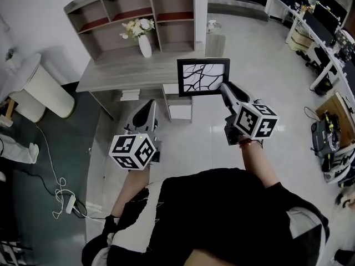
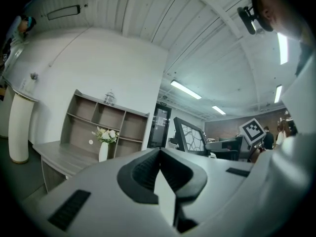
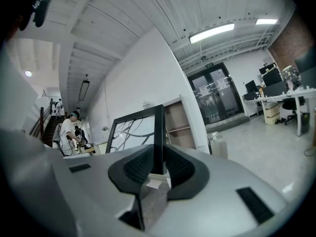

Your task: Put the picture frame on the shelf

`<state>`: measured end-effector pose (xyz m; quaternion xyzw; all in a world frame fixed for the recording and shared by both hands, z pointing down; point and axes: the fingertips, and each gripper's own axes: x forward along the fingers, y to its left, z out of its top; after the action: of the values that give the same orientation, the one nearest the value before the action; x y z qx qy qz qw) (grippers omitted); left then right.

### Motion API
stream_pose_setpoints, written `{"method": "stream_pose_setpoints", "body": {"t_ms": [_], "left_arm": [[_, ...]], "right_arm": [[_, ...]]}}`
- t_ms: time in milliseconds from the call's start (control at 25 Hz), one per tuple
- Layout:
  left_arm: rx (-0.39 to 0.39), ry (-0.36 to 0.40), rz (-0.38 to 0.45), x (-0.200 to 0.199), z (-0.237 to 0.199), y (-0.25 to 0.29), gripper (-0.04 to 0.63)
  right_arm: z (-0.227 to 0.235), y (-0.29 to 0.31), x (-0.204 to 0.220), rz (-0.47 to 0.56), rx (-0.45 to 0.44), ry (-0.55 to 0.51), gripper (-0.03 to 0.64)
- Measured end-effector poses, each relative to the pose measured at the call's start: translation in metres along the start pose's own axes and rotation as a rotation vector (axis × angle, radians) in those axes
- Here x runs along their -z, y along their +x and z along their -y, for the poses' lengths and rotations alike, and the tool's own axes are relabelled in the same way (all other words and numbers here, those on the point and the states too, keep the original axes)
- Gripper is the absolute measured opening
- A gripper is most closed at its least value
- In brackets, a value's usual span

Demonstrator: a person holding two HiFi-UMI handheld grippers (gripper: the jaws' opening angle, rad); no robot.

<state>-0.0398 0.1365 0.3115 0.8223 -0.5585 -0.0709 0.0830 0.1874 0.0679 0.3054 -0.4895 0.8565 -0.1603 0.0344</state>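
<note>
A black picture frame (image 1: 203,76) with a white panel of dark branching lines hangs in the air in front of the desk, upright. My right gripper (image 1: 224,89) is shut on the frame's lower right edge; in the right gripper view the frame's edge (image 3: 158,137) stands pinched between the jaws. My left gripper (image 1: 148,107) is lower and to the left, shut, holding nothing; its jaws meet (image 2: 159,154). The shelf unit (image 1: 138,15) with open cubbies stands on the grey desk (image 1: 116,73) beyond the frame.
A white vase of flowers (image 1: 143,37) stands on the desk before the shelf. A white cylinder bin (image 1: 41,90) is at the left, cables and a power strip (image 1: 69,203) on the floor. Office desks and chairs (image 1: 316,26) line the right side.
</note>
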Motion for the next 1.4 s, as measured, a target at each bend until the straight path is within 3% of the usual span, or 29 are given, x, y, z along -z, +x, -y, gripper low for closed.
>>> {"method": "stream_pose_setpoints", "body": {"t_ms": [200,480,960,1200,1400], "left_arm": [[-0.007,-0.032,0.01,-0.011,0.002,0.063,0.011],[0.012,-0.036,0.073,-0.004,0.001,0.089,0.011],[0.015,-0.082,-0.029,0.032,-0.005,0.118,0.011],[-0.016,-0.101,-0.045,0.055,-0.01,0.111,0.011],[-0.023,-0.092,-0.025,0.048,-0.04,0.127,0.011]], "right_arm": [[0.039,0.039,-0.037,0.005,-0.022,-0.016,0.081],[0.055,0.057,-0.034,0.021,-0.048,-0.033,0.081],[0.088,0.074,0.003,-0.067,-0.004,0.029,0.08],[0.098,0.07,0.031,-0.103,0.01,0.031,0.08],[0.094,0.099,0.033,-0.106,0.024,0.034,0.08]]}}
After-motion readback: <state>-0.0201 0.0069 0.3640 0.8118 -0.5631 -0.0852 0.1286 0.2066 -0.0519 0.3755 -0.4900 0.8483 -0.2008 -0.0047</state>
